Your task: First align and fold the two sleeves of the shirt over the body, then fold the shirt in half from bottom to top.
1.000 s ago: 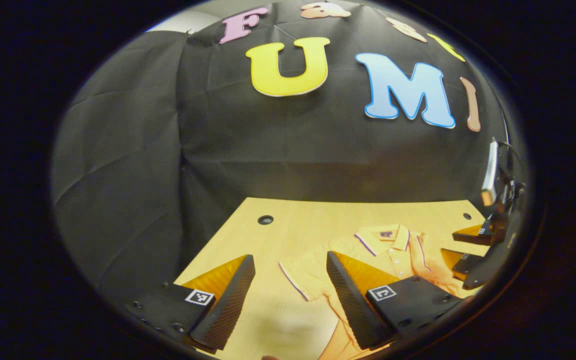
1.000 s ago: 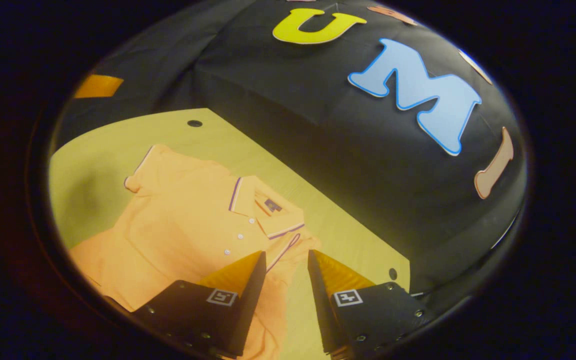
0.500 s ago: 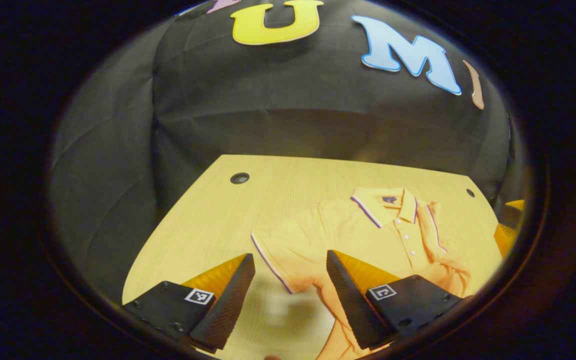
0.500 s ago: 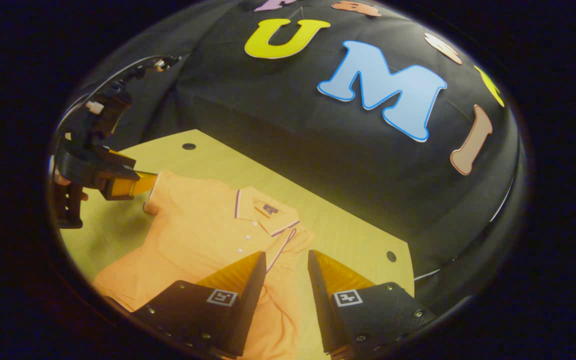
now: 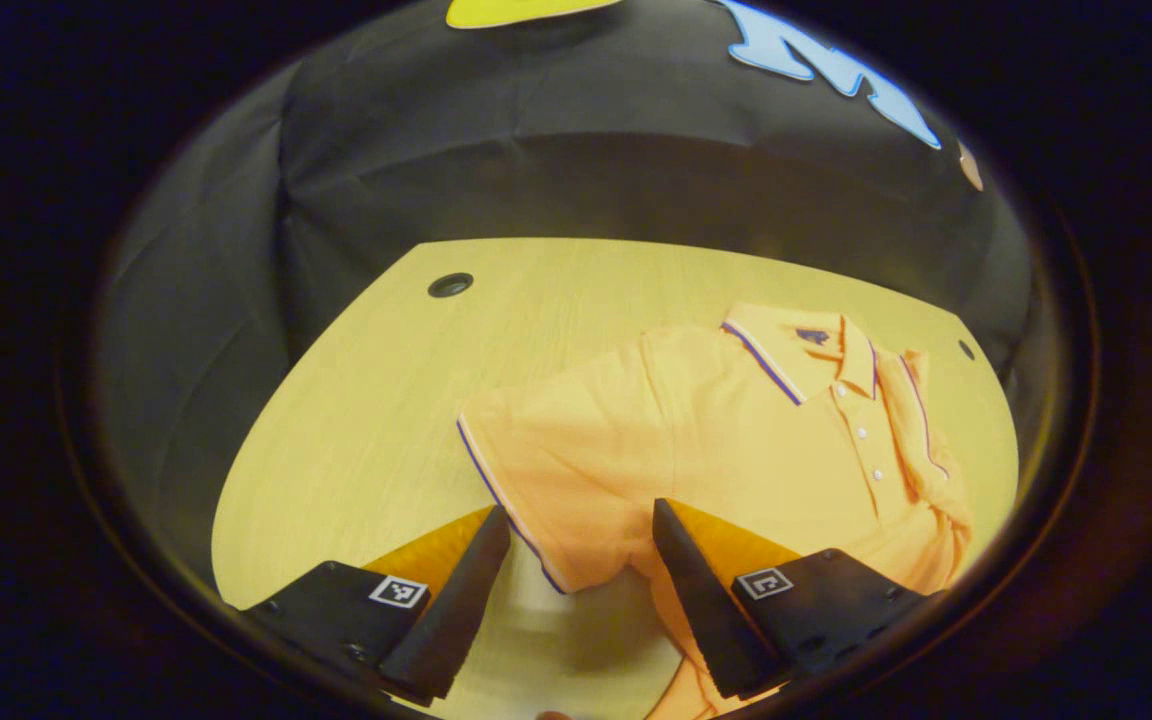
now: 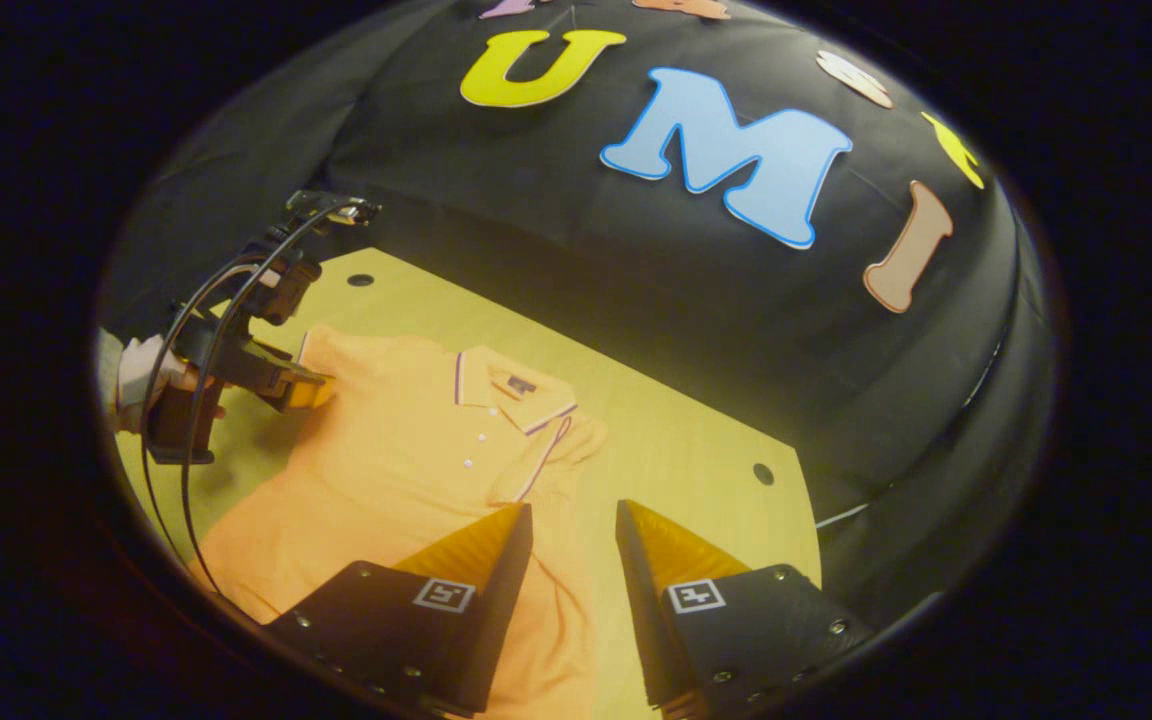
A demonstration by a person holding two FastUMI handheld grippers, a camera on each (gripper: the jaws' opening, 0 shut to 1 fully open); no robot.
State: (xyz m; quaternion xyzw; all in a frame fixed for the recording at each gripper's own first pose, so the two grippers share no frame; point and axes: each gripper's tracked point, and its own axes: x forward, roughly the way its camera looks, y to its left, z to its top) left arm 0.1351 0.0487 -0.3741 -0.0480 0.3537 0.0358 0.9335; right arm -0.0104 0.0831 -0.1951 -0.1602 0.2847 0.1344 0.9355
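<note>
**Left gripper over the sleeve**

The orange polo shirt (image 5: 736, 440) lies face up on the wooden table (image 5: 356, 400), one sleeve (image 6: 561, 450) already folded across the body (collar toward the wall). The left gripper (image 5: 576, 560) hangs jaws wide apart over the flat sleeve (image 5: 536, 470), holding nothing. The right gripper (image 6: 571, 560) hovers near the shirt's side, jaws parted and empty.

Pale wood table (image 5: 366, 400) ahead of the claw, round holes (image 5: 450, 285) near its far corners. Creased black cloth wall (image 5: 556, 170) beyond, dimly lit.
</note>
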